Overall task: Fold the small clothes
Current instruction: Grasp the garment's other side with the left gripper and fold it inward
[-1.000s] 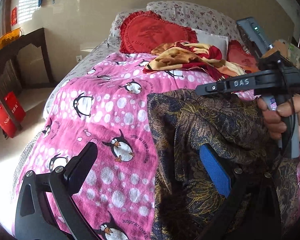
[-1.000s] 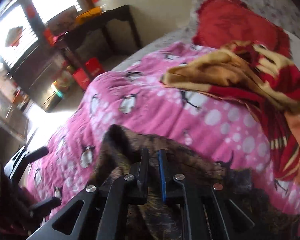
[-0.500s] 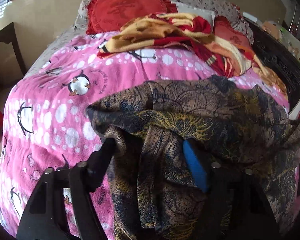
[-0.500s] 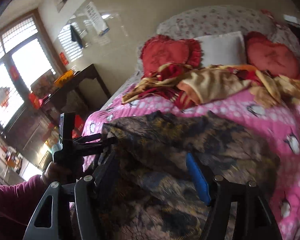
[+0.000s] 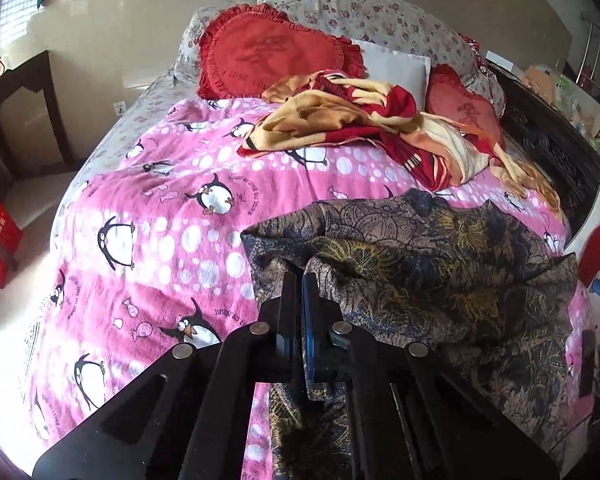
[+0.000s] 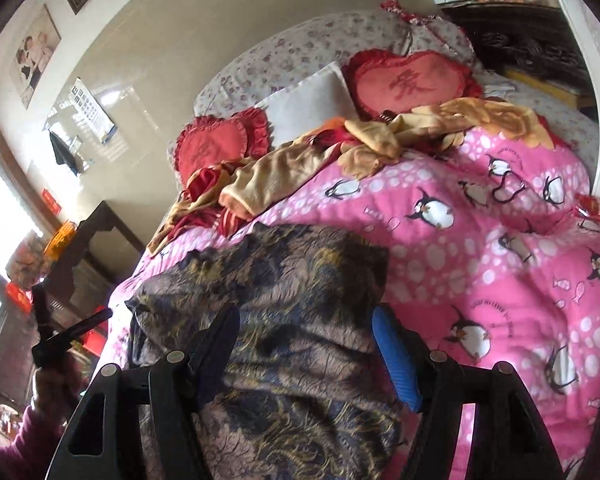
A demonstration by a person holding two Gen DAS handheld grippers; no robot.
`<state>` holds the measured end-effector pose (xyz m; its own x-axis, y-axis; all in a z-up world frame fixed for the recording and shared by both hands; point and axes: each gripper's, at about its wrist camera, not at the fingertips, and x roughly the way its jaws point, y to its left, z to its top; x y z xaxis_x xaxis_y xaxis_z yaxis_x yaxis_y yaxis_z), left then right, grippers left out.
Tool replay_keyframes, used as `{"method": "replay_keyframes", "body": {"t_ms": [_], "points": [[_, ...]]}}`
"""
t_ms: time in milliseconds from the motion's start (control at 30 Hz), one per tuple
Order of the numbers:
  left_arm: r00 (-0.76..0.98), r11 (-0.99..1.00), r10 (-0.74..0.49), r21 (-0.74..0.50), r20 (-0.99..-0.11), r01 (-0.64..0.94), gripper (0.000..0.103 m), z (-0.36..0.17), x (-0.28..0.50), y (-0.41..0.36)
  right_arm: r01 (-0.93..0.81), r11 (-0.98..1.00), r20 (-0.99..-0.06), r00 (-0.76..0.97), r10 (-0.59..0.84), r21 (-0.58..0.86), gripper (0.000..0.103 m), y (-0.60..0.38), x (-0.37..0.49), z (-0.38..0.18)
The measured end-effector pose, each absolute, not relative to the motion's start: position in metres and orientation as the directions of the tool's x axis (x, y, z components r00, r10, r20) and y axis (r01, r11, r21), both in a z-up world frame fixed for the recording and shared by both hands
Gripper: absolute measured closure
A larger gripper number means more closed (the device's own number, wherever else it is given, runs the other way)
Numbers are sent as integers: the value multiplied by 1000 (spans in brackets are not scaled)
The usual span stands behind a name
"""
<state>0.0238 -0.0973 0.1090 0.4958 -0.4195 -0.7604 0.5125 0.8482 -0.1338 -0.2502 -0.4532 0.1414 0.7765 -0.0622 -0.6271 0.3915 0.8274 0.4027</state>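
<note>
A dark brown, blue and gold patterned garment lies crumpled on the pink penguin blanket. My left gripper is shut on a fold at the garment's left edge. In the right wrist view the same garment lies under my right gripper, which is open with its fingers spread over the cloth and nothing pinched. The left gripper and the hand holding it show at the far left of that view.
A red and tan blanket is heaped toward the head of the bed. Red heart cushions and a white pillow lie behind it. A dark wooden table stands left of the bed, and a dark carved headboard on the right.
My left gripper has closed on the garment's left edge; it was open half a second ago. My right gripper let go of the cloth a second ago and now stands open over it.
</note>
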Motion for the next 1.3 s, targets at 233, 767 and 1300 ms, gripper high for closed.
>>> {"method": "replay_keyframes", "body": {"t_ms": [233, 767, 1300], "points": [[447, 851, -428, -183, -785, 493, 101, 98, 20, -95, 495, 826, -739, 657, -151, 271, 30, -472, -203, 124], [442, 859, -372, -123, -816, 497, 55, 75, 5, -100, 555, 820, -767, 585, -264, 141, 96, -508, -145, 99], [394, 800, -437, -148, -809, 582, 56, 64, 48, -139, 527, 801, -747, 646, -160, 285, 32, -451, -262, 105]]}}
